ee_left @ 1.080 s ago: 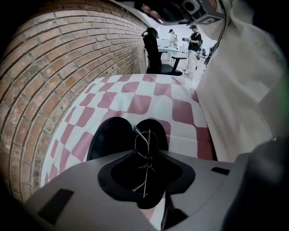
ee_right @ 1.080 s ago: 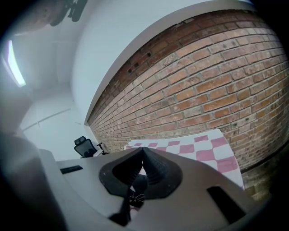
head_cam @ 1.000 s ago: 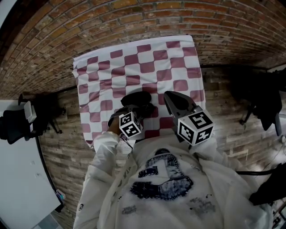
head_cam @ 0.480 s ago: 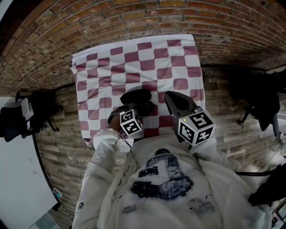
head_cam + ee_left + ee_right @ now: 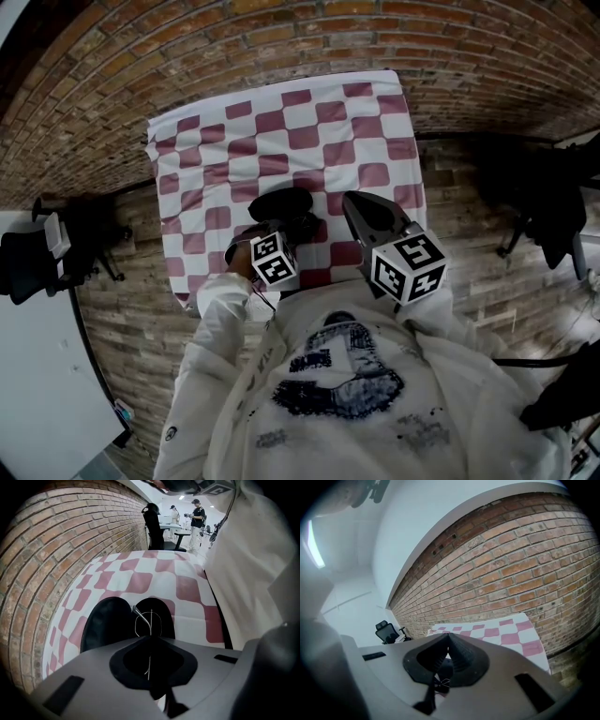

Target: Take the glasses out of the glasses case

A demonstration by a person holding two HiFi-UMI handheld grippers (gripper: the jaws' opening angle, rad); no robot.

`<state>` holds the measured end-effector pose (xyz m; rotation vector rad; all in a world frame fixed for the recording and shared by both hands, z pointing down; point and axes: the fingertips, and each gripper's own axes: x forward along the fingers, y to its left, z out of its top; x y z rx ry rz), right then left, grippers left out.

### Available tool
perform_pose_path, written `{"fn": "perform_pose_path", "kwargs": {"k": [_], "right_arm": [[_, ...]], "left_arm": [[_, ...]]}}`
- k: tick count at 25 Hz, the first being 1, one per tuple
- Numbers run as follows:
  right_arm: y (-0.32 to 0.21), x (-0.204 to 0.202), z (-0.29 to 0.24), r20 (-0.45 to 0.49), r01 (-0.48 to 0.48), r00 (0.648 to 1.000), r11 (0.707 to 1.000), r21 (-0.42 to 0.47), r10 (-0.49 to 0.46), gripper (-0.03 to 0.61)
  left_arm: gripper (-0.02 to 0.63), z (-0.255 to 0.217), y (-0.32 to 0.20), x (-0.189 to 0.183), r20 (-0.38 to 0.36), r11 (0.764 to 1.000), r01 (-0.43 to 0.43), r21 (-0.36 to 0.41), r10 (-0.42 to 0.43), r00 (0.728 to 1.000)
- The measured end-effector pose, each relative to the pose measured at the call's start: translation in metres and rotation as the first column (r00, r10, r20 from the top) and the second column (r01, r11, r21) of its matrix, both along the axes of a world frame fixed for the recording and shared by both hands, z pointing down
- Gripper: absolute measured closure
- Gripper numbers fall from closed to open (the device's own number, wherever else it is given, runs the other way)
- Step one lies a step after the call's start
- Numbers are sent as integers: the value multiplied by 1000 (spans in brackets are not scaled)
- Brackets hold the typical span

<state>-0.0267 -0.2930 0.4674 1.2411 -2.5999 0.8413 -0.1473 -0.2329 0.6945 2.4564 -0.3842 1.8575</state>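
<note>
Head view: the left gripper [image 5: 292, 223] points down over the open glasses case [image 5: 277, 201], and the right gripper [image 5: 354, 204] is just beside the case. Left gripper view: its jaws have just been closing and now pinch the glasses [image 5: 146, 620] by the wire frame at the case's mouth (lifting out looks ready to begin). Right gripper view: jaws together, holding nothing.

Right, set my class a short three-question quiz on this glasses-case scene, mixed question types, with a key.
1. True or false: the glasses case lies open on the checked cloth.
2. What does the left gripper pinch? A) the cloth B) the glasses C) nothing
3. How do the jaws of the right gripper stand?
Key: 1 true; 2 B, its jaws have just closed on the thin frame; 3 together, nothing between them.
</note>
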Motion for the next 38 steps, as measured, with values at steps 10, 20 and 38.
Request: {"fn": "perform_pose_path", "kwargs": {"k": [10,20,38], "right_arm": [[2,1,-1,6,-1,1000,1000,3,1,565],[3,-7,-6,9,1,1000,1000,11,-2,565],[69,-46,-29,4,4,1000,998,67,-4,565]], "left_arm": [[598,-5,1,-2,-3,1000,11,25,-10,1000],[600,-32,-7,-5,-101,991,111,76,-103,990],[600,-145,13,-35,-433,864,460,205,-341,834]]}}
